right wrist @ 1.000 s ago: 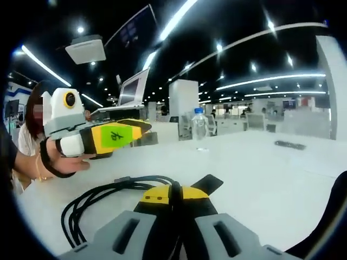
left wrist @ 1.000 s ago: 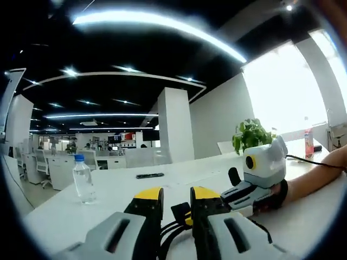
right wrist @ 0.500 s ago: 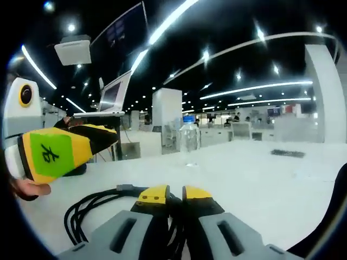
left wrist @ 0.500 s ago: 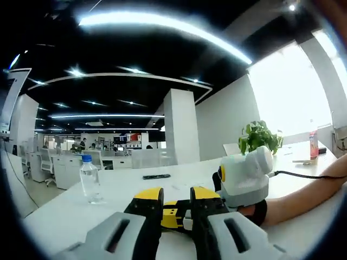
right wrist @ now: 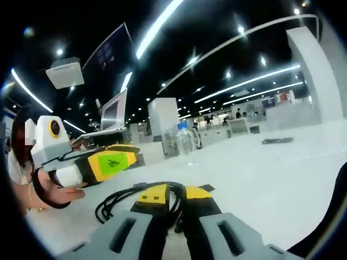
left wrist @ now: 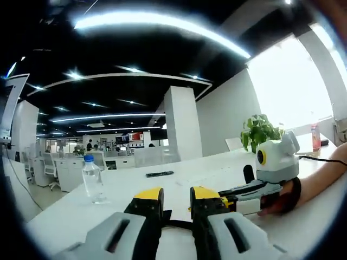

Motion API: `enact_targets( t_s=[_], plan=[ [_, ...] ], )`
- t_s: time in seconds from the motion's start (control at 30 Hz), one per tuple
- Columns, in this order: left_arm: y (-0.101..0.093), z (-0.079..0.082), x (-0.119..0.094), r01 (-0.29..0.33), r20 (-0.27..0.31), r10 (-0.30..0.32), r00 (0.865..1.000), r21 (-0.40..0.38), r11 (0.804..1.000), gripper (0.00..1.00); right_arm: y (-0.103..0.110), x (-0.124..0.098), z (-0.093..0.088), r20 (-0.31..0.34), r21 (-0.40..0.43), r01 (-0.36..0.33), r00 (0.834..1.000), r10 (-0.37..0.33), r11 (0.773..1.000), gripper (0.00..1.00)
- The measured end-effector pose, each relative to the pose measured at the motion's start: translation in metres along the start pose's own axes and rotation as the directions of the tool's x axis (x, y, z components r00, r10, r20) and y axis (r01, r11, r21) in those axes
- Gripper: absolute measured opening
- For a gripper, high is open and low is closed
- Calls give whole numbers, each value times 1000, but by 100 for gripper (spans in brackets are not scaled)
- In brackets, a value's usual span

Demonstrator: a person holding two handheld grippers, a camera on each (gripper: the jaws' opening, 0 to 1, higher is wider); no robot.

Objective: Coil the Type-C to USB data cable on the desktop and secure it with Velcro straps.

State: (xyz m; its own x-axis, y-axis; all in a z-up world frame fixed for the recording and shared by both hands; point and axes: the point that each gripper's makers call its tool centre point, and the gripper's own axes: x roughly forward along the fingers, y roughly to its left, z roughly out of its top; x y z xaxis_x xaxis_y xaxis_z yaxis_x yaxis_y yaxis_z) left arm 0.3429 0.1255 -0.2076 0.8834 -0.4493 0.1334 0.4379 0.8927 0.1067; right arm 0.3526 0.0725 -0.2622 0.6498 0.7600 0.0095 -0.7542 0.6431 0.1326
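Two grippers worked low over the white worktop (right wrist: pixel 282 179), where the black cable (right wrist: pixel 127 196) lay looped just left of the right gripper (right wrist: pixel 169 193). Its fingers (right wrist: pixel 153 194) stood slightly parted, with strands of the cable passing between them. The left gripper (left wrist: pixel 176 196) held its fingers (left wrist: pixel 147 195) a little apart around a thin black strand, with a water bottle (left wrist: pixel 93 179) far left.

A green label (right wrist: pixel 110 162) on the left hand-held gripper (right wrist: pixel 122 156) bears an unreadable character.
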Motion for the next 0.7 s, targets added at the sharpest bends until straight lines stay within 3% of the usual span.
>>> enact_targets(
  t_s=[0.1, 0.2, 0.37, 0.53, 0.7],
  plan=[
    [-2, -3, 1, 3, -10, -3, 1000, 6, 1000, 21, -11, -28, 2, -2, -44, 27, 1000, -27, 999, 10],
    [-5, -8, 2, 10, -25, -10, 1000, 0, 1000, 21, -32, -58, 7, 5, -30, 77, 997, -77, 997, 11],
    [-8, -12, 1, 17, -35, -18, 999, -11, 1000, 21, -70, -102, 12, 18, -38, 196, 981, -195, 980, 11],
    [-13, -12, 0, 23, -34, -23, 999, -10, 1000, 20, -106, -149, 20, 43, -10, 302, 952, -302, 953, 11],
    [-14, -10, -2, 10, -27, -10, 1000, 12, 1000, 20, -132, -182, 30, 92, -16, 419, 905, -416, 908, 11]
  ],
)
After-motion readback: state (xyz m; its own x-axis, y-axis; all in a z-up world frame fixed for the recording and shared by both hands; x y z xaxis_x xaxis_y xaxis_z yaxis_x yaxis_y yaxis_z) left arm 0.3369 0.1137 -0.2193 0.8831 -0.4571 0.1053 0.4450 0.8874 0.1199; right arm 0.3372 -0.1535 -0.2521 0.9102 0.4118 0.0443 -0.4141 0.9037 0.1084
